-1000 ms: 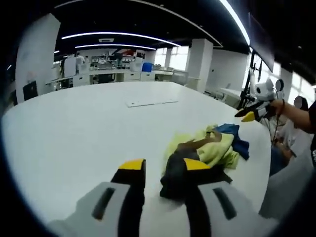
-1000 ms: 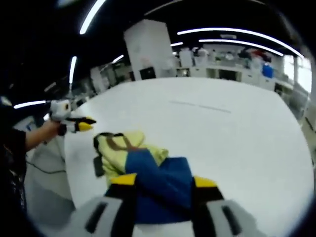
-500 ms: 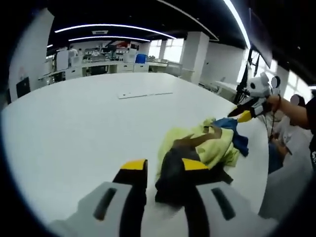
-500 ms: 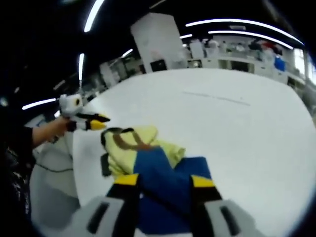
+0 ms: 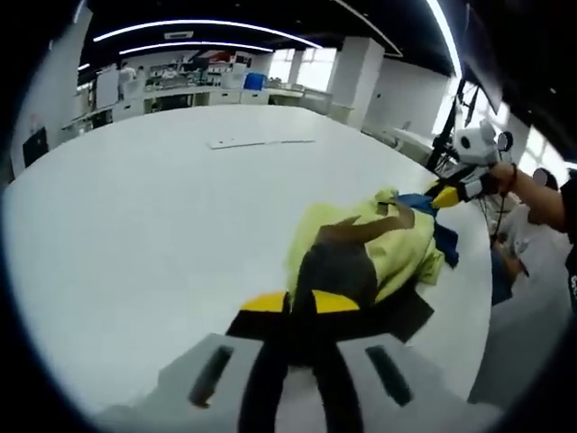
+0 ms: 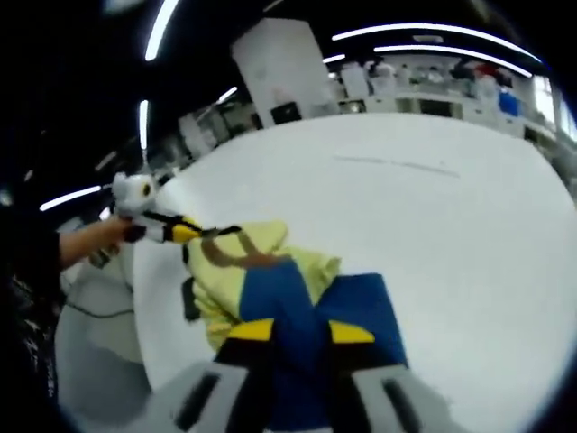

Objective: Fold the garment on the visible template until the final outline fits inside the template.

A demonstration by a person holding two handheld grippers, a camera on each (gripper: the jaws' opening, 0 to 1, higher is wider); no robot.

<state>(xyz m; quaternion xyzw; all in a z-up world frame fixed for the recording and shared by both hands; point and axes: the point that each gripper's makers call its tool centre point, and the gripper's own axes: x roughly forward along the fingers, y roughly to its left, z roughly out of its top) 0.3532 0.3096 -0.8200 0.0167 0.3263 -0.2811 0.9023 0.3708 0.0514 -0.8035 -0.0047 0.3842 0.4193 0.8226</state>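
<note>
Lying between both jaws, garment (image 5: 379,257)

a broad white table (image 5: 135,225) carries a crumpled garment (image 5: 379,253) in yellow, blue and dark cloth near its edge. farther across lies a thin flat white strip (image 5: 261,142), possibly the template, well apart from the garment.

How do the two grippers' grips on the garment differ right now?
The left gripper is shut on the garment's dark end; the right gripper is shut on its blue end. They hold opposite ends of the crumpled garment. Both have yellow-tipped fingers and rest low over the white table.
</note>
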